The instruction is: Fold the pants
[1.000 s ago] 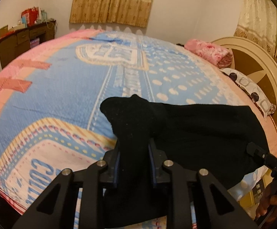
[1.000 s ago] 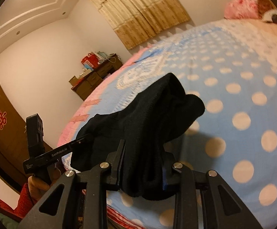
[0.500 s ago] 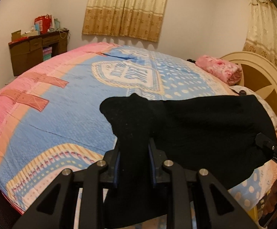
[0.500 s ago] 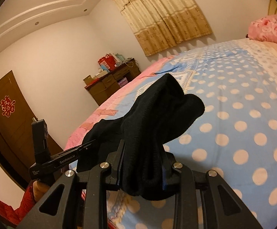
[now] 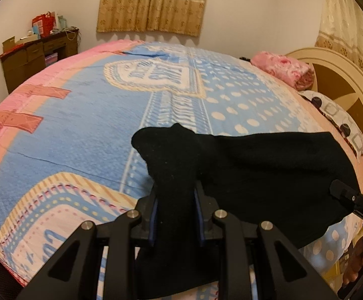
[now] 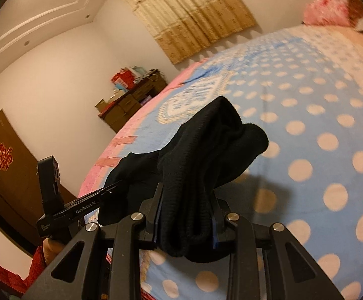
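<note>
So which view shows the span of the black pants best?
Left wrist view: the black pants stretch broadly from the left claw toward the right edge. The right wrist view shows only a bunched clump in the right claw.

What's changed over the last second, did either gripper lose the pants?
No. Both wrist views swung: the bed rose in frame half a second back, then settled lower again, so the grippers tilted with the cloth. The left gripper and right gripper stay clamped on the black pants, bunched as before above the bedspread.
</note>
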### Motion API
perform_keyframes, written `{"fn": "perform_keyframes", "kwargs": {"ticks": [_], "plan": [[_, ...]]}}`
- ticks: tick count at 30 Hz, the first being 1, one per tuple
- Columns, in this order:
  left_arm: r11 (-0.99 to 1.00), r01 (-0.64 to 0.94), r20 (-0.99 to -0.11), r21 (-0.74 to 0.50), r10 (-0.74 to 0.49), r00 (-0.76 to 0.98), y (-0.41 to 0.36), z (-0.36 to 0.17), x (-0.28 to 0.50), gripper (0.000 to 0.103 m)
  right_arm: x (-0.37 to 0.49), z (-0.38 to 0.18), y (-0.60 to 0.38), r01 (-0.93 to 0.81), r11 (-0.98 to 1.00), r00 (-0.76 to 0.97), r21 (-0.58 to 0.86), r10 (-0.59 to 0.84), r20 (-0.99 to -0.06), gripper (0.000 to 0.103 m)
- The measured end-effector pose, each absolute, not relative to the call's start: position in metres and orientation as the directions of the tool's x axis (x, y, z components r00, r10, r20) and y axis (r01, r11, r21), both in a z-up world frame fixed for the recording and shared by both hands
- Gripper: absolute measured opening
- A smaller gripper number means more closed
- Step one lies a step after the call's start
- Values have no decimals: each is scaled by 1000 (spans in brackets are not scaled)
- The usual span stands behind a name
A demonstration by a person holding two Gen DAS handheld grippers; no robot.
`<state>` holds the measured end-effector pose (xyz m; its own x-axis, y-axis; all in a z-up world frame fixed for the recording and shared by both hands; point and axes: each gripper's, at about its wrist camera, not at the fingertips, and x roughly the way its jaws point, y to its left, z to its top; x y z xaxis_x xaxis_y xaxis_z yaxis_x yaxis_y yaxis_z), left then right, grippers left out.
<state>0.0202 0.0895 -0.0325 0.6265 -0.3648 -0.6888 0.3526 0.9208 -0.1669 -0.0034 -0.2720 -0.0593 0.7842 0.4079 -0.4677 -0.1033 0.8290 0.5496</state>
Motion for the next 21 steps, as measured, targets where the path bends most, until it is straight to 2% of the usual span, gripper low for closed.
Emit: {"fn": "perform_keyframes", "kwargs": {"ticks": [10, 21], "plan": [[912, 375, -658, -166, -386, 647, 85, -14, 19, 25, -5, -43, -266, -130, 838, 794, 530, 408, -450, 30], [903, 368, -616, -221, -422, 665, 94, 4, 27, 25, 3, -10, -258, -176, 850, 815, 497, 409, -411, 30]]}}
